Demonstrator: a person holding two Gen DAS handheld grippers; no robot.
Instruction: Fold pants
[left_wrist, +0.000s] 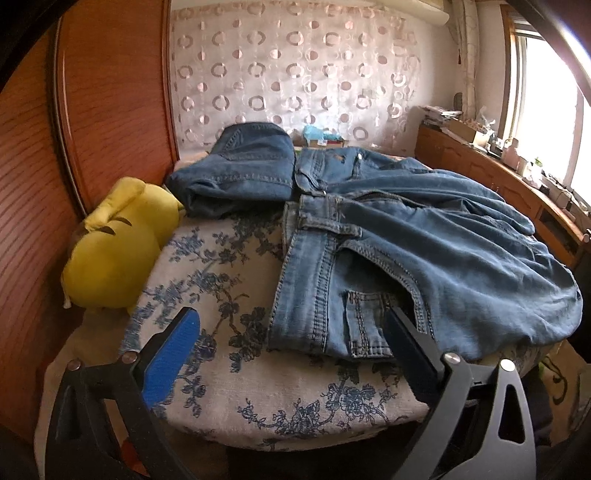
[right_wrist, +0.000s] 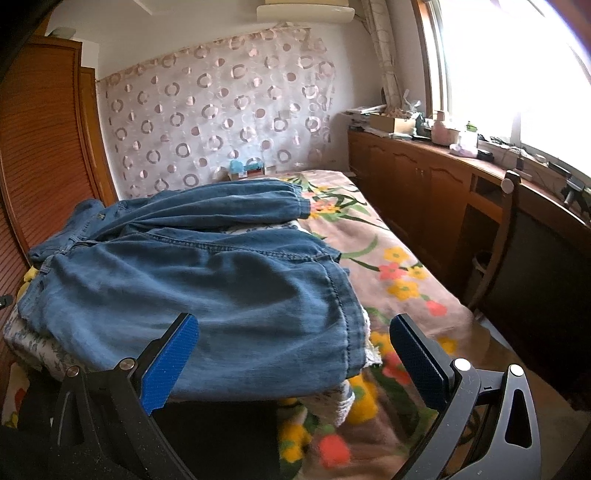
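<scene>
1. The left claw (left_wrist: 291, 354) is spread wide, holding nothing, by the near edge of the floral cushion (left_wrist: 229, 369).
2. The right claw (right_wrist: 291, 354) gapes likewise, empty.
3. The jeans (left_wrist: 424, 258) sprawl unfolded across the cushion's right side.
4. Folded jeans (left_wrist: 240, 173) sit at its far edge.

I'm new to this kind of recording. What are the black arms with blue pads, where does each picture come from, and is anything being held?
Each picture comes from a camera riding on a tool a person holds, looking out along its two fingers. One shows the left hand-held gripper, the other the right hand-held gripper. Both are open and hold nothing. On the blue-flowered white cloth lie spread blue denim jeans, a folded darker denim garment behind them, and a yellow plush toy beside the cloth.
</scene>
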